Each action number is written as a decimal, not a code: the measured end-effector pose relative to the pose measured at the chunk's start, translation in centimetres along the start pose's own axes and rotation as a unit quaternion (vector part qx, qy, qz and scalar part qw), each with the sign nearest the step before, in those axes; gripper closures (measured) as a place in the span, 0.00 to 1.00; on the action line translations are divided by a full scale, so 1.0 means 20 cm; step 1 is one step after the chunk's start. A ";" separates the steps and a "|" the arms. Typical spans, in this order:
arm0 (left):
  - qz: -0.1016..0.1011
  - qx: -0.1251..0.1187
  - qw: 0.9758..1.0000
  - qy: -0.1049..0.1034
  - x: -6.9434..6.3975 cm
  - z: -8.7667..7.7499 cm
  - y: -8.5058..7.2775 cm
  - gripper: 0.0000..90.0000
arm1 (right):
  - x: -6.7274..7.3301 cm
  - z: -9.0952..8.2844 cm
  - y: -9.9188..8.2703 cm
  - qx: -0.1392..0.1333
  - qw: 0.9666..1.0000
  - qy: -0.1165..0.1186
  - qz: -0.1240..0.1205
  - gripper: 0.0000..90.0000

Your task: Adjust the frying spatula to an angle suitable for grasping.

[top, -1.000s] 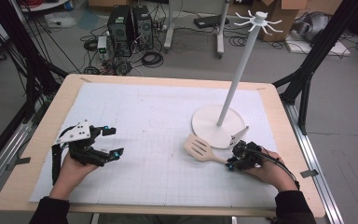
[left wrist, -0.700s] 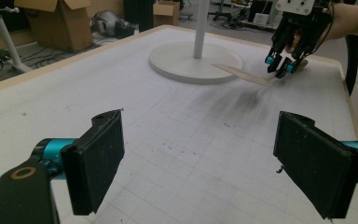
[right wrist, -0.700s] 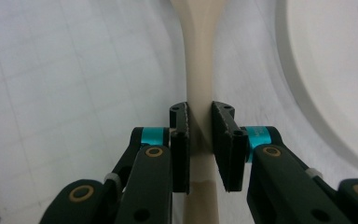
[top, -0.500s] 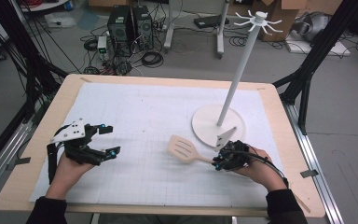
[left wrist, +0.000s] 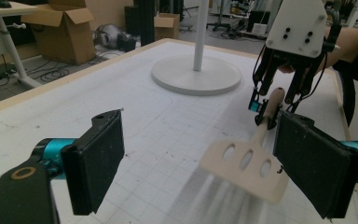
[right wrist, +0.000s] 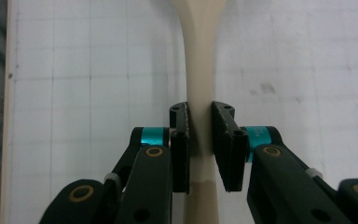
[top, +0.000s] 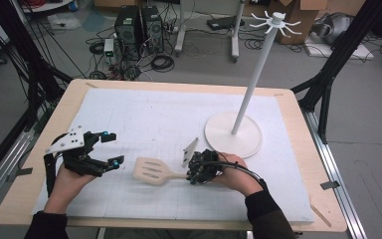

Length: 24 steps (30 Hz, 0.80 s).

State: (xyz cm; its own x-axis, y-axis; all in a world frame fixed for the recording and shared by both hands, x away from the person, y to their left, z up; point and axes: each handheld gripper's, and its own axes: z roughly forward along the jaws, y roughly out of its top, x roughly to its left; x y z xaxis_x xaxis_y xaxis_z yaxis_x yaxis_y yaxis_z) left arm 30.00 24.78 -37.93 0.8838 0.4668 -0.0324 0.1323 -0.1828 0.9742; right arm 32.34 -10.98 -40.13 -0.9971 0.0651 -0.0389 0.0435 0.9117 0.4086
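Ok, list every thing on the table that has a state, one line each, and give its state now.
Cream slotted plastic spatula: gripped by its handle, blade towards the left gripper; whether it touches the mat, cannot tell.
Right gripper: shut on the spatula handle.
Left gripper: open, holding nothing.
White hook stand on a round base: upright, hooks bare.

Right hand-held gripper (top: 195, 174), clamped on the spatula (top: 151, 171), has carried it leftward across the desk (top: 144, 109) | away from the stand's round base (top: 233, 133) | spatula blade now near mid-desk, close to the left hand-held gripper (top: 110, 148)
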 end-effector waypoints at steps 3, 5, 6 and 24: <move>0.001 0.002 1.000 0.000 0.00 0.00 0.00 0.19 | 0.00 0.04 0.04 0.007 1.000 -0.001 -0.009 0.87; 0.000 0.002 1.000 0.000 0.00 0.01 0.00 0.19 | 0.00 0.06 0.06 0.010 1.000 0.002 -0.013 0.87; 0.000 0.003 1.000 -0.001 0.00 0.01 -0.01 0.19 | 0.00 0.07 0.07 0.010 1.000 0.006 -0.014 0.87; 0.000 0.004 1.000 -0.005 -0.01 0.02 -0.01 0.18 | 0.00 0.01 0.05 -0.047 0.999 -0.003 0.009 0.57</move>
State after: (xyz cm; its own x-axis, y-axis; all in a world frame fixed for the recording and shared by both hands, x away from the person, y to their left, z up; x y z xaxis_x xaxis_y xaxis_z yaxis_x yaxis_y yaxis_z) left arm 29.98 24.30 -38.19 0.8880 0.4586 -0.0337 0.1351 -0.1901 0.9724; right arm 32.36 -9.89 -39.92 -0.9958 0.0833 -0.0369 0.0543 0.8681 0.4935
